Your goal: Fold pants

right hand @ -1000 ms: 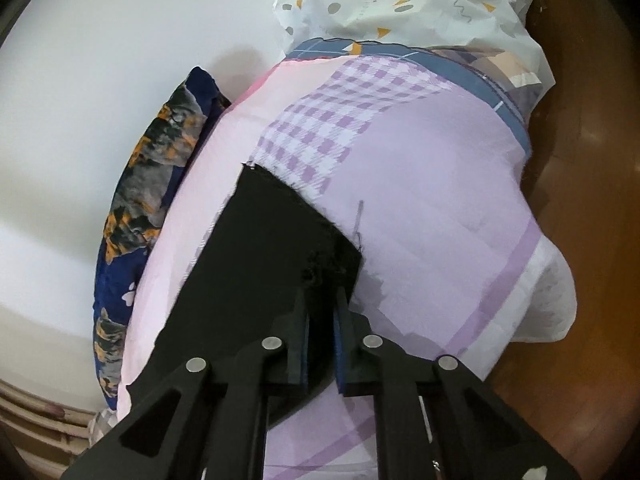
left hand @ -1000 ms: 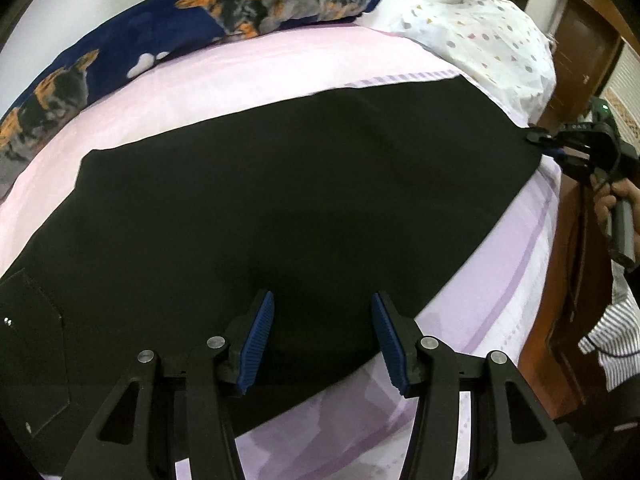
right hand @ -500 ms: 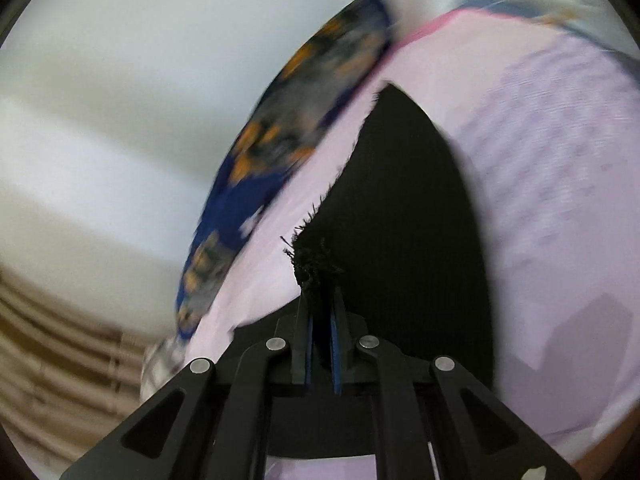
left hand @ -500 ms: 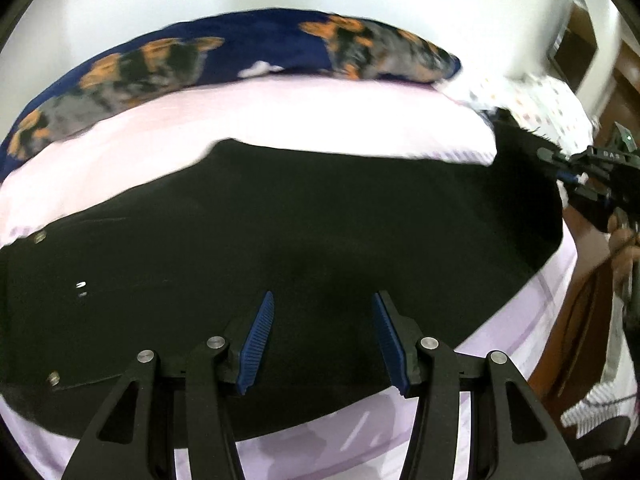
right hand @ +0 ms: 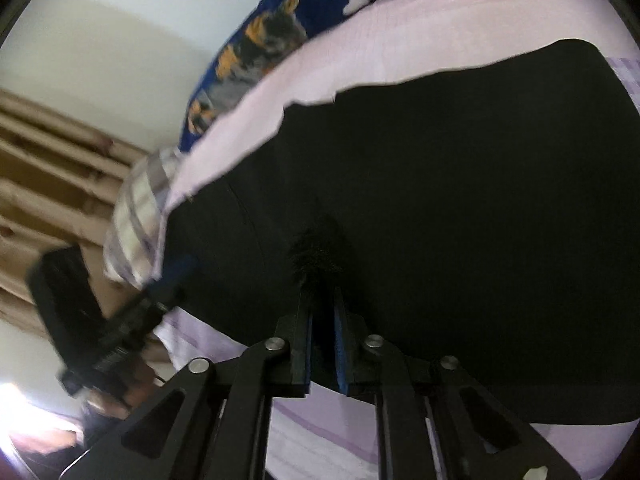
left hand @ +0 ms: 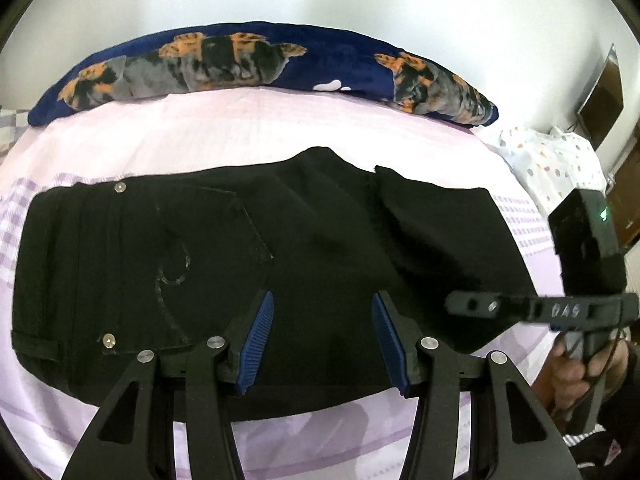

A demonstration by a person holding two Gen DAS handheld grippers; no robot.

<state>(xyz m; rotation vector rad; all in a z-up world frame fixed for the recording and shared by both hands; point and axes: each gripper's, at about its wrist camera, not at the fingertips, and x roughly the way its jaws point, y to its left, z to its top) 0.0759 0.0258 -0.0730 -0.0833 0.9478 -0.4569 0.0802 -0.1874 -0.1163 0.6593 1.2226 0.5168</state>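
While the black denim pants [left hand: 248, 264] lie across the lilac bed sheet [left hand: 240, 136], near its front edge, the leg end [left hand: 436, 232] is folded back over the rest. With its blue-padded jaws spread, the left gripper [left hand: 322, 336] hovers above the cloth and holds nothing. Pressed together, the right gripper [right hand: 322, 344] pinches the frayed hem [right hand: 316, 248]. A long dark blue pillow with orange dogs [left hand: 256, 60] lies along the far edge.
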